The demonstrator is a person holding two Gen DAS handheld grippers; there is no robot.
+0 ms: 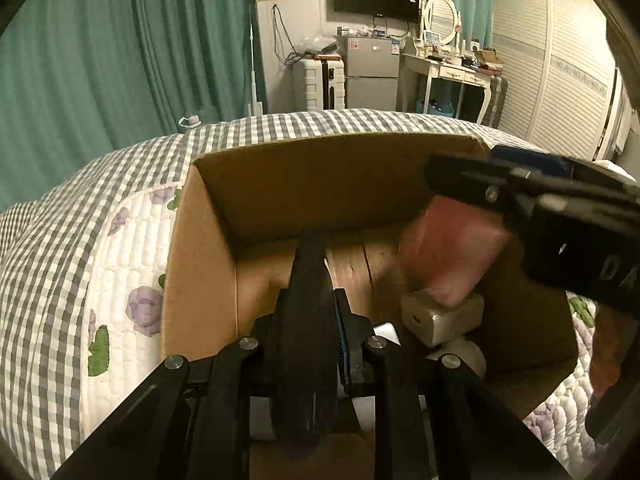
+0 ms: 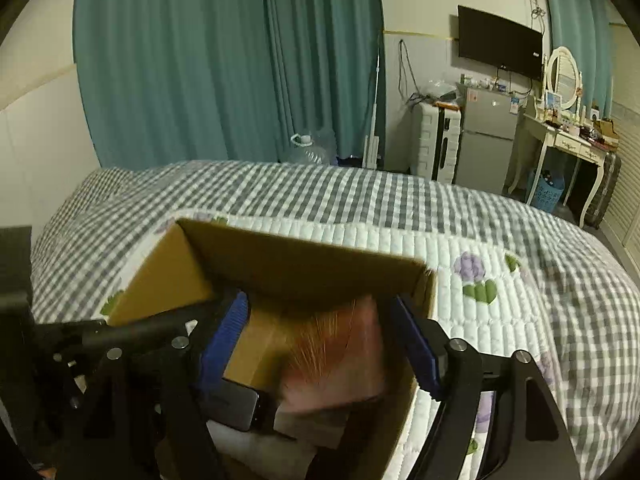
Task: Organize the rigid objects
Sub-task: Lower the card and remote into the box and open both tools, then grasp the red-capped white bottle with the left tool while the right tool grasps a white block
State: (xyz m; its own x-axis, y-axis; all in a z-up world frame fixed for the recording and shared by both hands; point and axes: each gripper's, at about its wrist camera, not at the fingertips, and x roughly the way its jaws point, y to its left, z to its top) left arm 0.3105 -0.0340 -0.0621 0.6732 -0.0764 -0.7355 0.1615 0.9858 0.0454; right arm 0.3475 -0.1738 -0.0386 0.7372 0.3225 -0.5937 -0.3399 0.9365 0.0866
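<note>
An open cardboard box sits on the bed; it also shows in the right wrist view. My left gripper is shut and empty, its tips inside the box. My right gripper is open over the box; it also enters the left wrist view from the right. A blurred pink box hangs just under it, apart from the blue pads, also in the right wrist view. A white block and a dark phone lie in the box.
The bed has a grey checked blanket and a white floral quilt. Teal curtains, a white suitcase, a small fridge and a dressing table stand beyond the bed.
</note>
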